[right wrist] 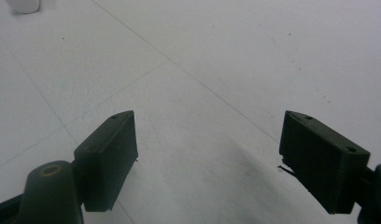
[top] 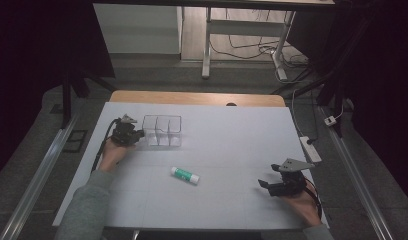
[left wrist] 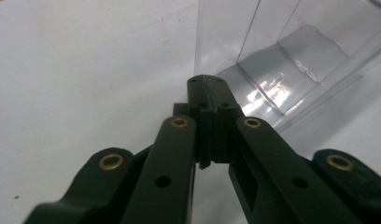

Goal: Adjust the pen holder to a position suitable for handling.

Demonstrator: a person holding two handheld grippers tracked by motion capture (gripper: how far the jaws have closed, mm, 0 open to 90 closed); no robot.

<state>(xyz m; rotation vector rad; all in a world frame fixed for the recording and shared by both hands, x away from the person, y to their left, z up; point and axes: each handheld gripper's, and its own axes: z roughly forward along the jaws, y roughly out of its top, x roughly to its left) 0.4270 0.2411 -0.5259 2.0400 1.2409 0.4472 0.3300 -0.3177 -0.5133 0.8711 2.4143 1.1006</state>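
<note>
A clear plastic box [top: 162,131] with dividers stands on the white sheet at the back left. My left gripper [top: 133,135] is at the box's left side. In the left gripper view its jaws [left wrist: 205,81] are pressed together at the edge of the clear box [left wrist: 291,60], apparently pinching its near wall. A green and white glue stick [top: 185,175] lies on its side in the middle of the sheet. My right gripper [top: 266,184] rests at the front right, well apart from the stick. Its jaws [right wrist: 207,158] stand wide apart with nothing between them.
The white sheet [top: 227,140] covers most of the wooden table. A white rounded thing [right wrist: 23,4], perhaps the glue stick's end, shows at the top left of the right gripper view. Desk legs and cables lie on the floor behind the table.
</note>
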